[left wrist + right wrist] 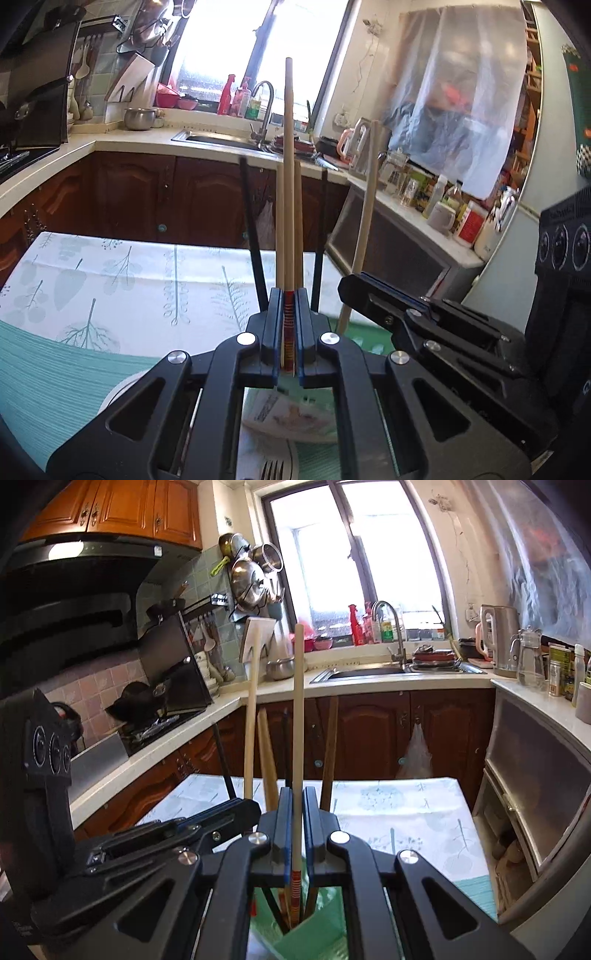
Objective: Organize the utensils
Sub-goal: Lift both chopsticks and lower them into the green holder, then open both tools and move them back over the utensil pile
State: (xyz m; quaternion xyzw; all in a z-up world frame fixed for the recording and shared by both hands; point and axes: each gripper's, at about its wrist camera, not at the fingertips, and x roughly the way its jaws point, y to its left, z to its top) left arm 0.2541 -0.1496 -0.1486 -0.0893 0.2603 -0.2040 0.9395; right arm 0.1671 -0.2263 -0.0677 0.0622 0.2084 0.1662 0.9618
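1. The tabletop (122, 273), under a leaf-print cloth with a green striped mat nearer the cameras, carries the work. Kitchen cabinets and a sink sit well behind it.

2. A green holder (325, 938) stands on the tabletop right below the right gripper (296, 834). Several chopsticks, pale and dark, already stand upright in it.

3. The right gripper's fingers are clamped on one pale chopstick (298, 716), held upright with its red-banded lower end reaching down into the holder.

4. The left gripper (289, 332) has its fingers pressed together on another pale chopstick (289, 177), also upright, its red-banded part sitting between the pads. The two grippers are just beside each other.

5. Step in hand, as I judge it: dropping chopsticks into the holder, one per gripper. The next move likely calls for keeping each stick vertical over the opening, lowering it clear of the sticks already inside, then parting the fingers.

6. Only the right wrist view shows the holder's opening and the stick ends inside. Only the left wrist view shows a white plate (122, 387) and fork tines (272, 470) below the gripper, utensils probably not yet sorted.
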